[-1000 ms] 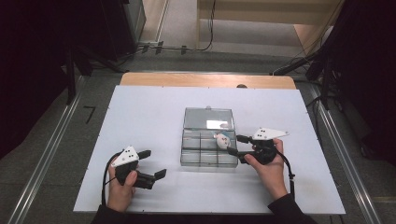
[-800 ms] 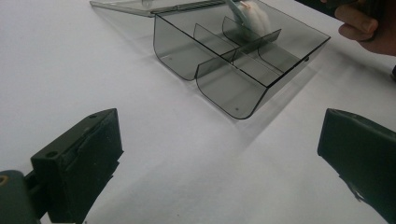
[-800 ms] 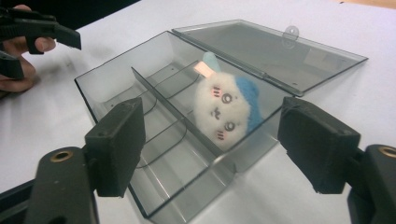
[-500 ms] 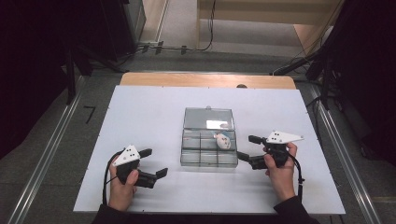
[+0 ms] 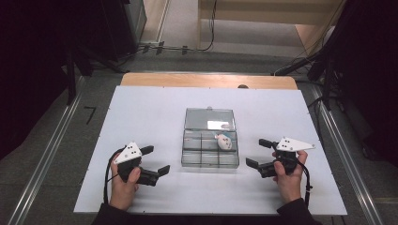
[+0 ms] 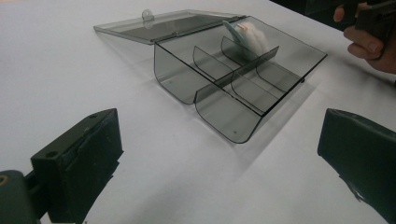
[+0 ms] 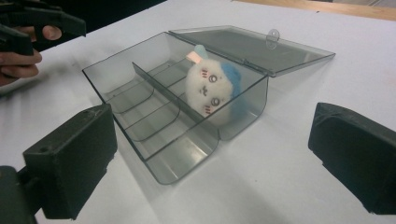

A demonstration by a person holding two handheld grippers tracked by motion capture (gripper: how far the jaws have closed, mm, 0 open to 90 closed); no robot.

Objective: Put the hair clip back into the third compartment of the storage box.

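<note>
Your right tool (image 5: 257, 153) has backed off to the right of the clear smoky plastic compartment box (image 5: 209, 153) and now sits apart from it, jaws spread and empty. Your left tool (image 5: 156, 161) rests where it was, also released. The small white-and-blue plush toy (image 7: 212, 88) stays in a right-hand compartment on the white bench (image 5: 150, 112).
</note>
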